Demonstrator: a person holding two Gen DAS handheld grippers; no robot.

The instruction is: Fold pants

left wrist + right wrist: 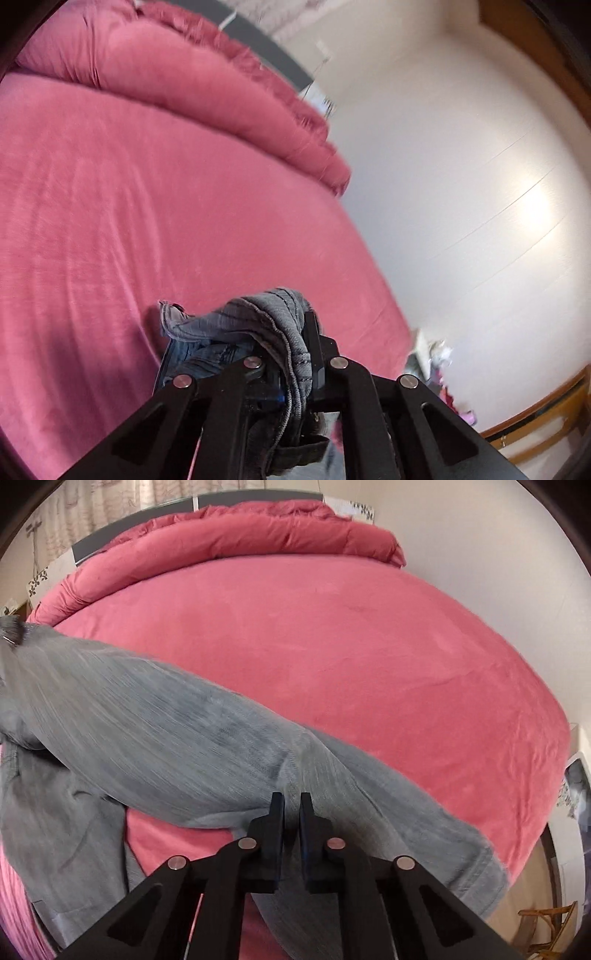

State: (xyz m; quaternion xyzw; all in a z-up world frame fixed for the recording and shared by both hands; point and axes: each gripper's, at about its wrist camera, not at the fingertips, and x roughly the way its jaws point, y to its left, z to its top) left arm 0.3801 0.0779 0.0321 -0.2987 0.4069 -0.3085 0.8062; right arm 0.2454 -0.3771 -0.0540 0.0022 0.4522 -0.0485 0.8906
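My left claw [295, 354] and right claw [291, 812] each pinch the grey denim pants [166, 731], lifting them off the pink bed [351, 646] to straighten them.

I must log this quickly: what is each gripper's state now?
Left gripper: closed on a bunched part of the grey denim pants.
Right gripper: closed on a leg of them.

My pants [155, 734] are grey denim, ribbed weave, matt, w/ thick stitched seams at 6 o'clock. Bed [351, 646] cover is pink plush cloth, soft nap. My fingers [275, 819] are matt black plastic w/ shiny metal pins. Floor [480, 192] is pale, glossy.
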